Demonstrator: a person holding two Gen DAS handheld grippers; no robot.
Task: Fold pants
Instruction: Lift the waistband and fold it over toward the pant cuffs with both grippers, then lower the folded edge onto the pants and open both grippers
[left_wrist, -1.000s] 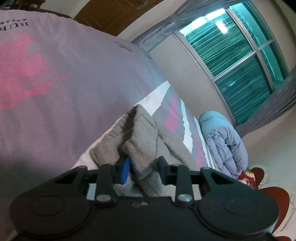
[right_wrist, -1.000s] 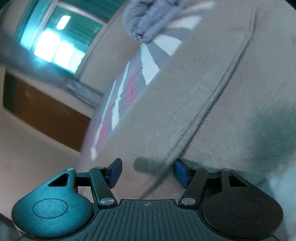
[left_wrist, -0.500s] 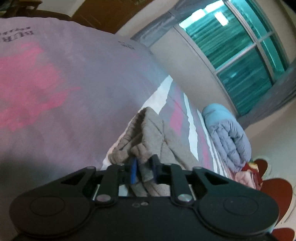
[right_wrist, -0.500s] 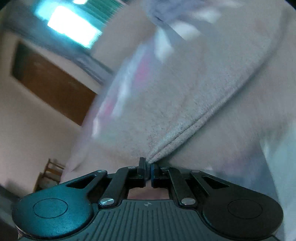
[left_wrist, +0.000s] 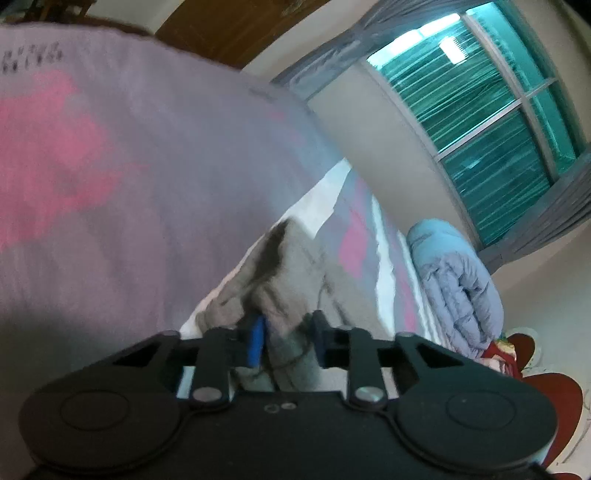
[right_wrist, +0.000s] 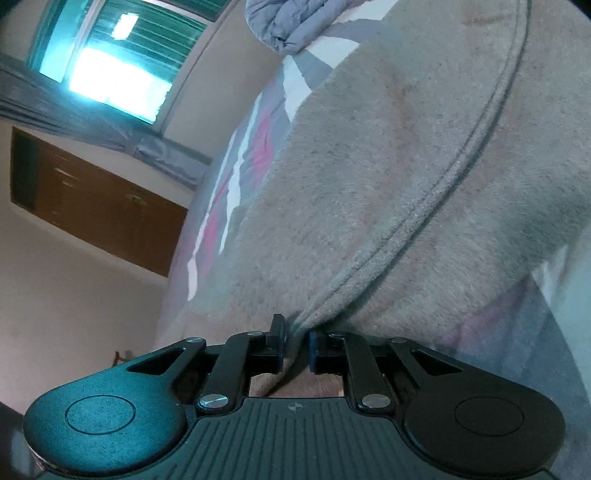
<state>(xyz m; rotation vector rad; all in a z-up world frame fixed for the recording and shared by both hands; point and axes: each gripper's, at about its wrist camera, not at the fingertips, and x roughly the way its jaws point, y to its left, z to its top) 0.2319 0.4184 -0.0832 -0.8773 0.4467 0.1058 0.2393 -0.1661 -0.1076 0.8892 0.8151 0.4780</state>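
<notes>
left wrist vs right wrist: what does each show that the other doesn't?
Left wrist only: the left gripper shut on a bunched part of the grey pants, a broad pink and lilac cloth filling the left of the picture, and red items beyond the rolled blue duvet.

Right wrist only: the right gripper pinching a stitched seam of the pants, with flat fabric spreading ahead.

Both: pants, patterned bedsheet, duvet, window, brown door.

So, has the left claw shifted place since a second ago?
No. In its view the window and the rolled duvet sit about where they were; the left claw just grips the pants.
</notes>
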